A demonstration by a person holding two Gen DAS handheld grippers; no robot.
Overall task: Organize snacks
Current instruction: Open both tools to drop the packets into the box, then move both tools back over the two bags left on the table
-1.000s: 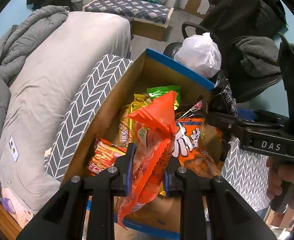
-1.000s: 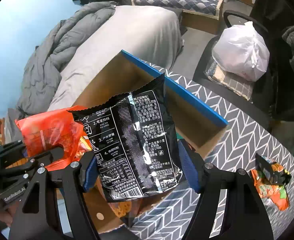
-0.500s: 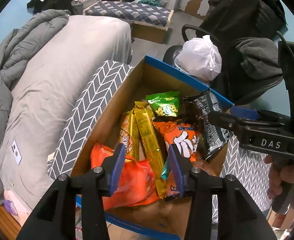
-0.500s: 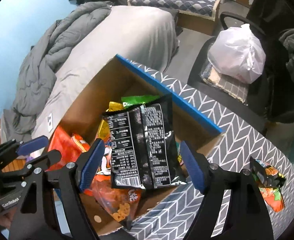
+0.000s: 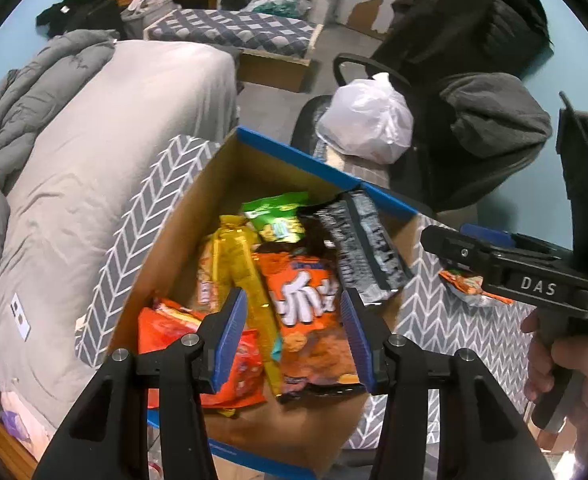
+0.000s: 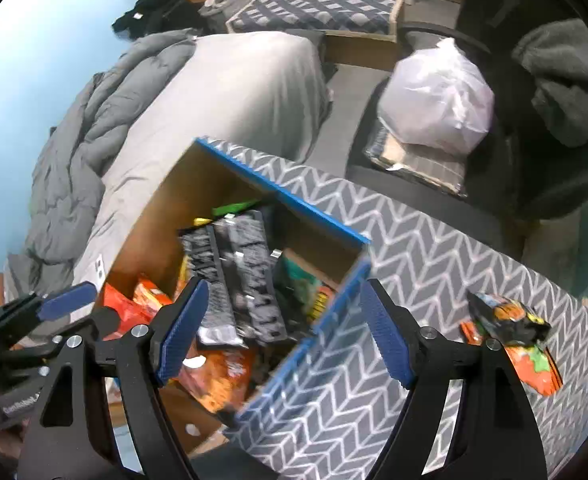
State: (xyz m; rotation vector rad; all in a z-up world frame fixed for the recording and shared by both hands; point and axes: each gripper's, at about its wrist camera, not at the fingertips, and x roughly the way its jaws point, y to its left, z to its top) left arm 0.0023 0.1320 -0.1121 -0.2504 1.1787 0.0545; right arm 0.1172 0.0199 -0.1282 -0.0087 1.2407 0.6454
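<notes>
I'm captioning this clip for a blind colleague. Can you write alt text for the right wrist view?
The open right gripper hovers, holding nothing, over a cardboard box of snack bags, with a black packet lying on top. Outside the box, an orange and black snack bag lies on the grey chevron surface; behind are a bed and a white plastic bag.

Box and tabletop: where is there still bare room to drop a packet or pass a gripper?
The box is crowded: orange bags, a yellow bag, a green bag and the black packet cover its floor. Bare room is on the chevron tabletop between the box's blue rim and the loose packet.
</notes>
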